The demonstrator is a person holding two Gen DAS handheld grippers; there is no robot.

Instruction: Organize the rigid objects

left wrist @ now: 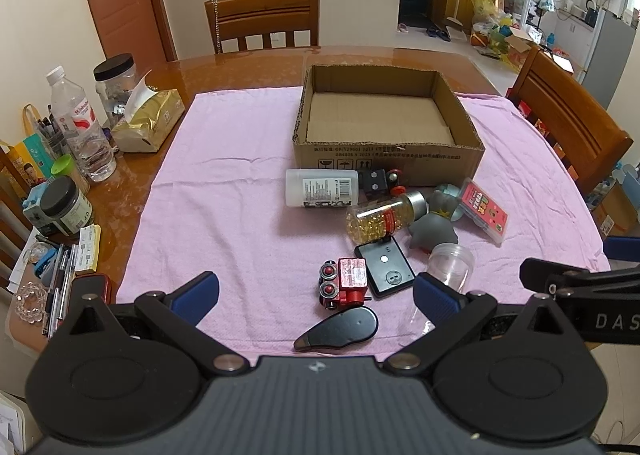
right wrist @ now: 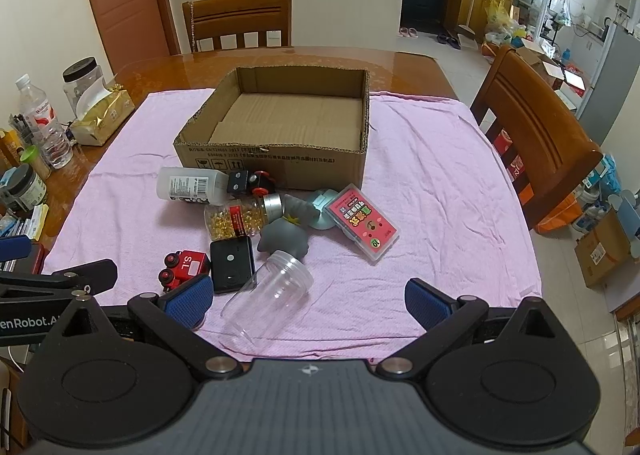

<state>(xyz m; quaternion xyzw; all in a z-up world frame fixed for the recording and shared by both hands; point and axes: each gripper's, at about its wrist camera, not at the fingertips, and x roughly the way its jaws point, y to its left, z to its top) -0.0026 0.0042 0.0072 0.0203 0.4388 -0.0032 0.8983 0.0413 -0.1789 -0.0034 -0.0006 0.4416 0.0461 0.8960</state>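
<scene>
An empty cardboard box (left wrist: 384, 159) (right wrist: 276, 167) stands on the pink cloth. In front of it lie a white bottle (left wrist: 320, 187) (right wrist: 188, 185), a capsule bottle (left wrist: 380, 217) (right wrist: 236, 217), a grey toy (left wrist: 434, 233) (right wrist: 286, 235), a pink card case (left wrist: 482, 211) (right wrist: 362, 223), a black device (left wrist: 384, 265) (right wrist: 232, 263), a red toy truck (left wrist: 344, 283) (right wrist: 184, 267), a clear jar (left wrist: 450, 265) (right wrist: 268, 295) and a black oval case (left wrist: 340, 329). My left gripper (left wrist: 316, 291) is open above the near edge. My right gripper (right wrist: 308, 299) is open, with the jar between its fingers.
Bottles, jars, a tissue pack (left wrist: 148, 123) and pens crowd the table's left side. Wooden chairs stand at the far side (left wrist: 264, 21) and the right (left wrist: 568, 123). A small red and black toy (left wrist: 384, 181) lies against the box front.
</scene>
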